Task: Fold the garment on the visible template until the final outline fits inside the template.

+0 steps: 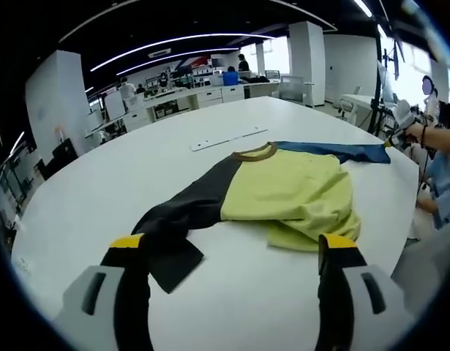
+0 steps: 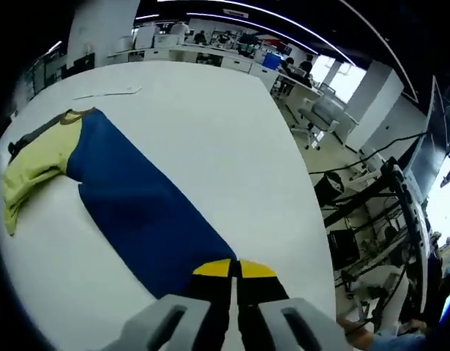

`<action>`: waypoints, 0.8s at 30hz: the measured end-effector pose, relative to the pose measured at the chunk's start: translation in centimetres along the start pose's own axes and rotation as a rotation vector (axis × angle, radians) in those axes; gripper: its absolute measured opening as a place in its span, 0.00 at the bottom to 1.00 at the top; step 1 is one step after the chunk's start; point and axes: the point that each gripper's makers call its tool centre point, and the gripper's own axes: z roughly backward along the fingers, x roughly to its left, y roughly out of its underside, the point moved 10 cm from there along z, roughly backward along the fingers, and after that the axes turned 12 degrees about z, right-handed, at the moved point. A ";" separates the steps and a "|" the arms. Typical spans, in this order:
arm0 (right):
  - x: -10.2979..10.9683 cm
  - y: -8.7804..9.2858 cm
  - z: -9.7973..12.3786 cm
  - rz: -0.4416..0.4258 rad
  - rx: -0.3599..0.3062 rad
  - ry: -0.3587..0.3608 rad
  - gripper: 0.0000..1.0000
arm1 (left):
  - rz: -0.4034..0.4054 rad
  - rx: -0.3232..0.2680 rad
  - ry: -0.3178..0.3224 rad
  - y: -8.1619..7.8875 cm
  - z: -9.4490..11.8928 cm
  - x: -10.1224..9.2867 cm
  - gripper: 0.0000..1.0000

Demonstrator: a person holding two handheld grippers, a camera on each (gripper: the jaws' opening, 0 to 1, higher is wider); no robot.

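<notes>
Garment (image 1: 283, 194): on my white worktop (image 1: 173, 124), blue sleeve (image 2: 137, 212) stretched out. Right hand-held gripper (image 2: 235, 269): pinching the sleeve end. Left hand-held gripper (image 1: 232, 248): spread, near the black sleeve (image 1: 173, 227). White strip (image 1: 228, 139) beyond the collar, nothing between.

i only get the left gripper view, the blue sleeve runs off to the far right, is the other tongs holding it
Observer: Yes. In the right gripper view the right tongs are shut on the end of the blue sleeve.
Operator: is the sleeve bunched or stretched
Observer: Stretched flat along the white table, from the yellow body to the tongs.
Operator: how near the table edge is that end
Observer: Close. The table edge curves just right of the tongs, with an office chair and cables beyond it.
</notes>
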 end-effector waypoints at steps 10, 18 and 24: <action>-2.5 -1.2 -2.0 0.010 -0.007 0.033 0.00 | -0.001 0.008 -0.010 0.1 0.1 0.1 0.94; -4.1 -2.1 -3.5 0.005 -0.005 0.035 0.00 | -0.007 0.014 -0.013 -0.1 0.0 0.1 0.94; -4.0 -2.2 -3.9 0.011 0.013 0.018 0.00 | -0.004 0.015 -0.017 -0.2 -0.1 0.1 0.94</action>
